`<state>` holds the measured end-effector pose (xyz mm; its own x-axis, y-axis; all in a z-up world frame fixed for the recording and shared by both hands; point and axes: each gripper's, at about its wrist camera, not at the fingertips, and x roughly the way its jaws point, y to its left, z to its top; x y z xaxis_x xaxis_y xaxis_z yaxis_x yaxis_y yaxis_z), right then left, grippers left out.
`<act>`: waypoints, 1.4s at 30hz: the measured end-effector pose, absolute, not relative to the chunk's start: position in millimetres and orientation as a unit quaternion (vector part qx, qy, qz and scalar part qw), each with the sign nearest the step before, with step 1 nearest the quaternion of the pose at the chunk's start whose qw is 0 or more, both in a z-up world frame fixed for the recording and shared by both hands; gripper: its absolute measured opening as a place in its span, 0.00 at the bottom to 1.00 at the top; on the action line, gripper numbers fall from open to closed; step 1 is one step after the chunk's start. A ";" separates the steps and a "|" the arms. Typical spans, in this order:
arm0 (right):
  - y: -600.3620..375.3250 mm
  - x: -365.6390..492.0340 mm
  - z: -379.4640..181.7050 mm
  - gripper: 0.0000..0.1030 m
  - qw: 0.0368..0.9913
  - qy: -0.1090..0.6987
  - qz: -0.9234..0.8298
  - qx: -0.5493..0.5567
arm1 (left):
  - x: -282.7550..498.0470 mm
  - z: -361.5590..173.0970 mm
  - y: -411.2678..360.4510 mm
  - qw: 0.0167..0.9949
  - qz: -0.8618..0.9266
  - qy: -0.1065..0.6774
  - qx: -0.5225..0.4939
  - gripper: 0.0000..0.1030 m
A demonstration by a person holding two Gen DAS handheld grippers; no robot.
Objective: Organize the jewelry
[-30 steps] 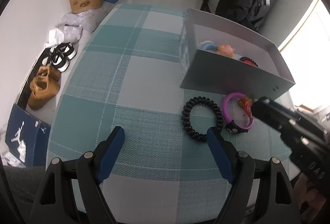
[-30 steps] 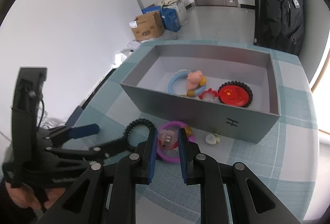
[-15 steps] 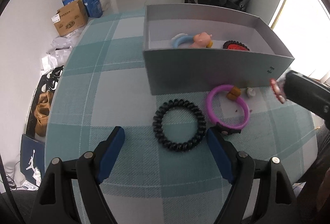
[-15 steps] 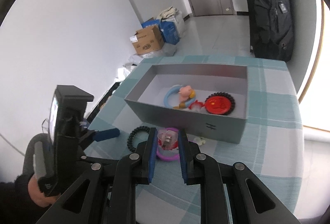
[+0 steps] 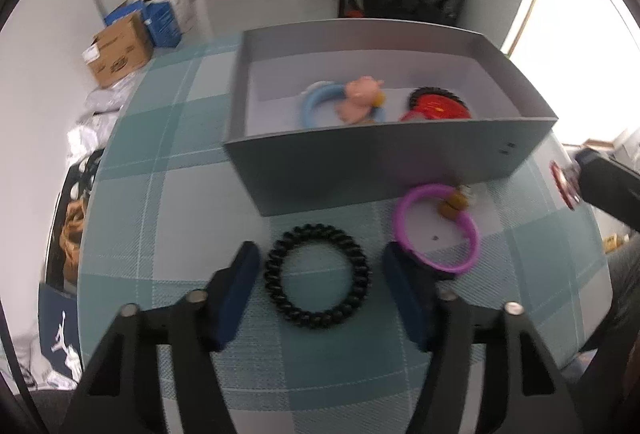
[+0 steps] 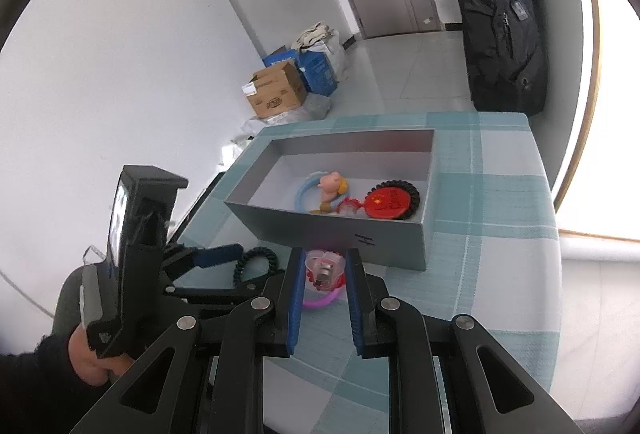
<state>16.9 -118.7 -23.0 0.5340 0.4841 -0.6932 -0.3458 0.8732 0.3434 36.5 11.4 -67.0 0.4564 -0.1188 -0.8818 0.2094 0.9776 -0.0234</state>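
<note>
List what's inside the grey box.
Inside the grey box lie a blue ring with a pink figure, a red disc with a black rim, and a small red-and-clear charm. The near wall hides the floor behind it.

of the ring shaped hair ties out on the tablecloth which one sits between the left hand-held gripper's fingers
The black spiral coil tie. It lies between the left hand-held gripper fingers, whose jaws have just been closing without touching it. The purple ring lies outside them, to the right.

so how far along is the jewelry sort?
Done: blue ring with pink charm and red disc sit in the grey box. In hand: right gripper holds a small pink-red clip. Left gripper, jaws just narrowing, straddles the black coil tie, not yet pinched. Left: purple ring.
</note>
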 end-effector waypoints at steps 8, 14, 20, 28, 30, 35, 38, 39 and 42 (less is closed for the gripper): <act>-116.1 14.9 -21.6 0.18 0.872 0.418 0.242 0.077 | 31.6 -64.0 14.7 0.845 -0.114 0.522 0.022 0.37; -115.6 14.8 -22.6 0.18 0.872 0.419 0.241 0.078 | 32.5 -63.4 21.3 0.840 -0.114 0.530 -0.008 0.37; -112.7 14.0 -22.7 0.18 0.872 0.419 0.242 0.075 | 29.5 -60.4 26.1 0.838 -0.121 0.531 -0.032 0.37; -102.0 16.5 -20.8 0.18 0.873 0.414 0.250 0.068 | 27.7 -45.7 48.4 0.841 -0.133 0.513 -0.112 0.37; -99.2 18.4 -20.2 0.18 0.871 0.415 0.253 0.068 | 28.1 -40.7 51.2 0.844 -0.136 0.503 -0.125 0.37; -93.3 23.4 -17.7 0.18 0.874 0.416 0.247 0.052 | 29.6 -25.1 51.1 0.861 -0.139 0.469 -0.140 0.37; -93.8 29.6 -13.2 0.18 0.874 0.414 0.248 0.059 | 32.2 -15.5 47.4 0.869 -0.151 0.450 -0.140 0.37; -94.3 32.0 -11.0 0.18 0.875 0.413 0.247 0.058 | 36.5 -12.3 48.0 0.871 -0.155 0.445 -0.138 0.37; -96.1 41.5 -3.4 0.18 0.876 0.410 0.247 0.062 | 40.3 -3.0 45.2 0.874 -0.168 0.435 -0.139 0.37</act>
<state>41.5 -96.1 -3.4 0.5413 0.4836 -0.6878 -0.3820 0.8702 0.3111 40.3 45.2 -3.0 0.5648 -0.4148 -0.7134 0.1736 0.9049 -0.3887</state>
